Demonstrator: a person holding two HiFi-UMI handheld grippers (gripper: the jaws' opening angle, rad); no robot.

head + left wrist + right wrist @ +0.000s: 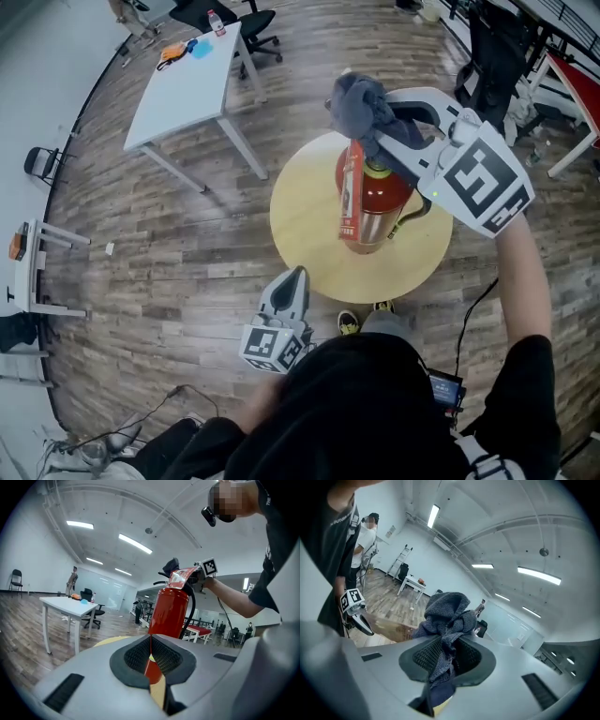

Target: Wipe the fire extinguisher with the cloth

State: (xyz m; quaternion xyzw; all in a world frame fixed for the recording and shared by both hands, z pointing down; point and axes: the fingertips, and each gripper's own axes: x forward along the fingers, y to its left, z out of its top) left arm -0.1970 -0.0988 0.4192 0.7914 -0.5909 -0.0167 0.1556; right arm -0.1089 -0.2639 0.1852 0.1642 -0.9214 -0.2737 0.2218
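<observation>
A red fire extinguisher (373, 202) stands upright on a round yellow table (300, 225); a label strip runs down its left side. My right gripper (380, 131) hovers over its top, shut on a bunched grey cloth (361, 101) that sits by the valve head. The right gripper view shows the cloth (445, 613) clamped between the jaws of the right gripper (443, 656). My left gripper (295, 281) hangs low at the table's near edge, jaws shut and holding nothing. In the left gripper view the left gripper (151, 656) points at the extinguisher (171, 611), which stands apart from it.
A white desk (187, 80) with small orange and blue items stands at the back left, an office chair (255, 26) behind it. A folding chair (37, 161) is far left. A red-topped table (574, 84) stands at the right. Cables lie on the wooden floor.
</observation>
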